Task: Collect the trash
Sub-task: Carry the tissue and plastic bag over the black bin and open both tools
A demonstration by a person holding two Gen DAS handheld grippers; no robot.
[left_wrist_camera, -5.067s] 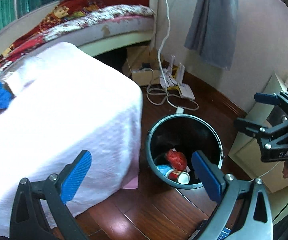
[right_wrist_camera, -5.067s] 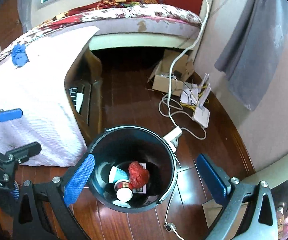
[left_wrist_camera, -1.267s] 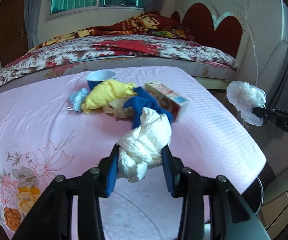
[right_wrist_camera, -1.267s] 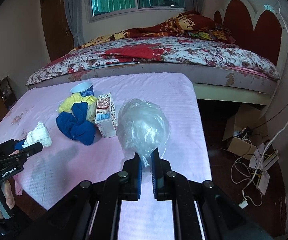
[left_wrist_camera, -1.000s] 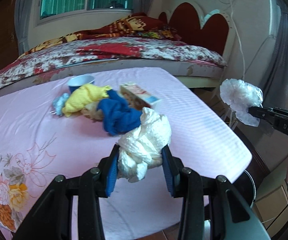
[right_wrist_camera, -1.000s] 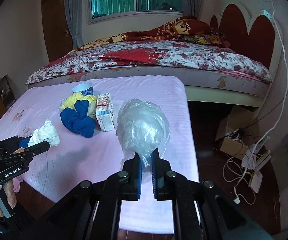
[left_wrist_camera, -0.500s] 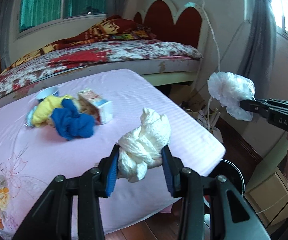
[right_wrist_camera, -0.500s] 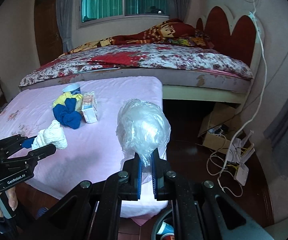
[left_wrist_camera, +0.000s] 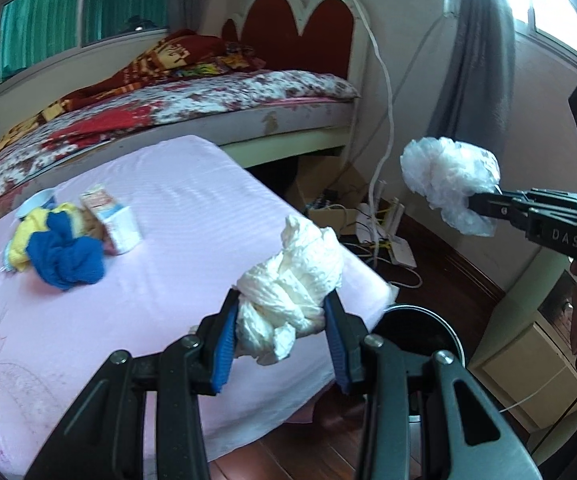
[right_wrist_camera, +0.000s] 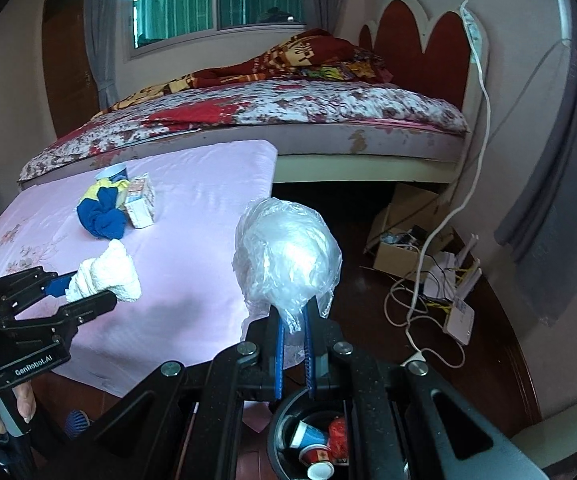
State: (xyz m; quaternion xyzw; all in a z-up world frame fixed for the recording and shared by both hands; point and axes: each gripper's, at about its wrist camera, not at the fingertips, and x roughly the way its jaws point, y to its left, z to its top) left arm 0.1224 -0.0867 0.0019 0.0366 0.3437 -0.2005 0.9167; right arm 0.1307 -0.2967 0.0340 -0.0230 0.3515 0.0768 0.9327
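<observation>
Here, a crumpled tissue wad [left_wrist_camera: 292, 280] is pinched by the left gripper [left_wrist_camera: 278, 336] over the counter [left_wrist_camera: 88, 320] edge; a plastic bag [right_wrist_camera: 288, 256], nipped thinly by the right gripper's [right_wrist_camera: 293, 344] pressed-together fingers, could be missed beside the bin [right_wrist_camera: 284, 432].

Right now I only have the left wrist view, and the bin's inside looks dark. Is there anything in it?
Observer: Yes. The right wrist view shows a blue cup, a red and white cup and a red wrapper lying in the bin.
Operator: Where is the bin relative to the right gripper?
Observer: In that view it shows directly below the right gripper, whose jaws pinch the neck of the clear plastic bag.
</observation>
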